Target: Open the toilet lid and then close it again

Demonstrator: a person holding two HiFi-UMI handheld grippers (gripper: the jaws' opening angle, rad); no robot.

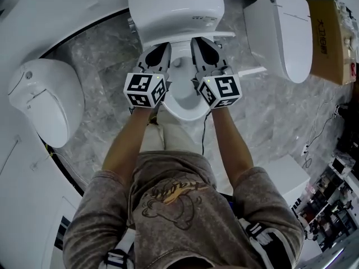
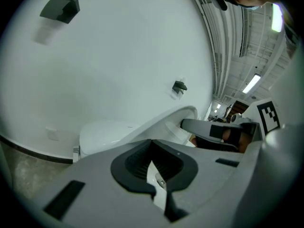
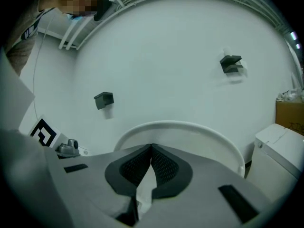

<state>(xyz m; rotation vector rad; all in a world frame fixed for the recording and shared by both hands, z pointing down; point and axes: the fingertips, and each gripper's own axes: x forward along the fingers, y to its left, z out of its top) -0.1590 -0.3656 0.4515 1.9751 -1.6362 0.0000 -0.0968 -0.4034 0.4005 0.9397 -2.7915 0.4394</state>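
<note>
Left tool (image 1: pixel 166 46), right tool (image 1: pixel 197 41), toilet lid (image 1: pixel 174 7) ahead

The toilet lid (image 1: pixel 174 7) and bowl rim (image 1: pixel 188 110) are plain glossy white, as are the left neighbouring toilet (image 1: pixel 42 97) and the right neighbouring toilet (image 1: pixel 280 29). The floor (image 1: pixel 95 55) is grey marble with paler veins. The left gripper (image 1: pixel 162 48) and right gripper (image 1: pixel 201 45) are light grey with black ribbed pads (image 2: pixel 137 163). Their marker cubes (image 1: pixel 145 89) bear black-and-white square patterns. The cardboard box (image 1: pixel 325 38) is brown. The sweatshirt (image 1: pixel 179 206) is mottled grey-brown.
</note>
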